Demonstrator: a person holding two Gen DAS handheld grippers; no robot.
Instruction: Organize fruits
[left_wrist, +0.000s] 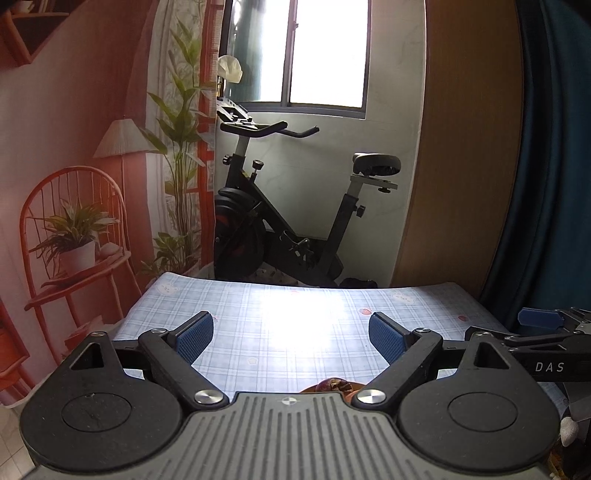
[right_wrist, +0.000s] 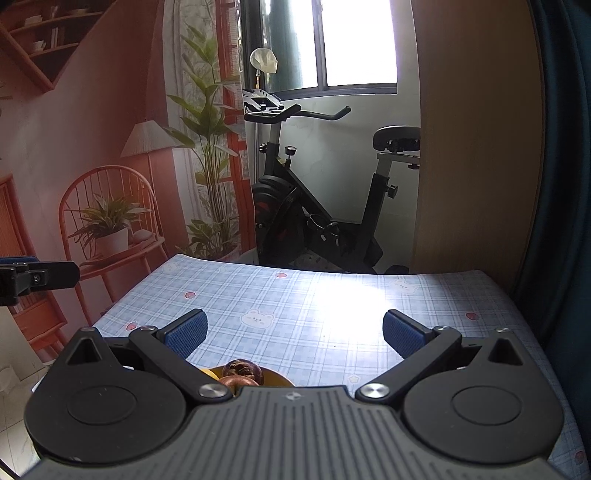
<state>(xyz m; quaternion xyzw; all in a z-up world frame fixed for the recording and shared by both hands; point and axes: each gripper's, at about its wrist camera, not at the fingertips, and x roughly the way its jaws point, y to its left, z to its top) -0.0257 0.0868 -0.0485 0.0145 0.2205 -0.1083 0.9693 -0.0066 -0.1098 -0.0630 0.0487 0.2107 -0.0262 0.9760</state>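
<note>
Both tongs, left (left_wrist: 291, 338) and right (right_wrist: 294, 334), gape wide and empty above the surface (right_wrist: 314, 295); the fruit plate (right_wrist: 275, 378) lies near, beneath them, closer to the right.

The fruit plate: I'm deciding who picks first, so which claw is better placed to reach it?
Right, slightly. The right claw is open with the plate and dark fruit showing just beneath it; the left claw, also open, sees only a sliver.

Only text I can make out is "DAS", white letters on the right gripper (left_wrist: 543, 332) body.
</note>
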